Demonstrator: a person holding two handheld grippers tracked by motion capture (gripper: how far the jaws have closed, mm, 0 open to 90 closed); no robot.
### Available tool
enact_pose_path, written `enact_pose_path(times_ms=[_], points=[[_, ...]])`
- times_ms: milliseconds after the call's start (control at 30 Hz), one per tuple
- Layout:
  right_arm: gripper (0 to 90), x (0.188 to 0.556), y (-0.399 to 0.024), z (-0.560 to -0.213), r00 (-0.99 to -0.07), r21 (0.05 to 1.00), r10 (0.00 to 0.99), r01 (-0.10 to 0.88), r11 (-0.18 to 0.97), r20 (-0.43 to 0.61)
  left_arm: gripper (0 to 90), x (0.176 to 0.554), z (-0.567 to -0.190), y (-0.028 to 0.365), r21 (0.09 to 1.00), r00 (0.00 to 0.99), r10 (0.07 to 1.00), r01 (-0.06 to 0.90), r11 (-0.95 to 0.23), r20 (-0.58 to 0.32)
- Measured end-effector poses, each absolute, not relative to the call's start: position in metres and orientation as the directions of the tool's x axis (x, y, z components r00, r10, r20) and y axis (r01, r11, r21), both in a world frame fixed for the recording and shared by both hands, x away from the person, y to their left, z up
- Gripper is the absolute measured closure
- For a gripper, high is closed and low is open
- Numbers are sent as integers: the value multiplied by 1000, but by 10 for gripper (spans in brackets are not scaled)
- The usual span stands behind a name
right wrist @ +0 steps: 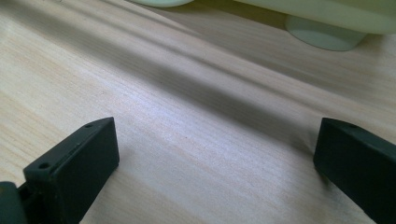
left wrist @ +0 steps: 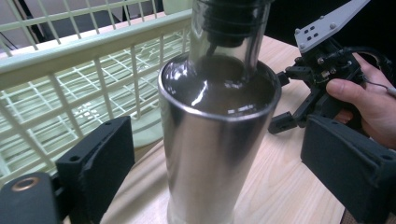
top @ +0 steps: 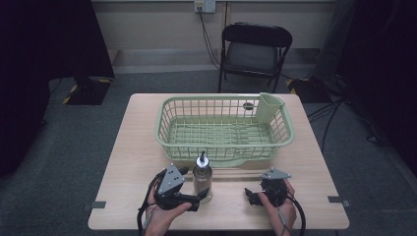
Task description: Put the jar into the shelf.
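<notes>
Bottle (top: pixel 202 178), a clear glass cylinder with rounded shoulders, a narrow neck and a dark pour spout, stands upright just below the middle of the high view, on the pale wood-grain worktop (top: pixel 133 162). In the left gripper view its glossy wall (left wrist: pixel 210 158) rises through the centre of the frame, reflecting dark and bright streaks. The left gripper (top: pixel 199 196) reaches in from the lower left of the high view; its two matte black, blocky jaws stand either side of the bottle with a gap showing on each side, not pressed against the glass. Just behind the bottle, toward the upper middle of the high view, sits a pale green plastic dish basket (top: pixel 167 132) with lattice walls, a slatted floor and a solid cutlery cup (top: pixel 269 108) at its far right corner. The right gripper (top: pixel 250 195), at the lower right and well apart from the bottle, rests low over bare wood with its jaws wide apart. A black folding chair (top: pixel 254 51) stands beyond the worktop.
</notes>
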State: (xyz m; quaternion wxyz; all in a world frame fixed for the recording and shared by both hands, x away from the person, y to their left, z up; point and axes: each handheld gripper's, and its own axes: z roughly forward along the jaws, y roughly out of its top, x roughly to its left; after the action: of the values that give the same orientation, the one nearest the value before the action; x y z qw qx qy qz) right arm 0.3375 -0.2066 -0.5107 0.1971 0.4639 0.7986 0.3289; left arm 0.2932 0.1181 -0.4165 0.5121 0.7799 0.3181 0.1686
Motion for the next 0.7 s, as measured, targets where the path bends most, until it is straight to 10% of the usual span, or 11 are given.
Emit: enact_pose_path(times_ms=[700], points=[[0, 338, -207, -511, -492, 708, 870, 611, 354, -11, 337, 314, -421, 102, 882, 767, 639, 339, -327, -58]])
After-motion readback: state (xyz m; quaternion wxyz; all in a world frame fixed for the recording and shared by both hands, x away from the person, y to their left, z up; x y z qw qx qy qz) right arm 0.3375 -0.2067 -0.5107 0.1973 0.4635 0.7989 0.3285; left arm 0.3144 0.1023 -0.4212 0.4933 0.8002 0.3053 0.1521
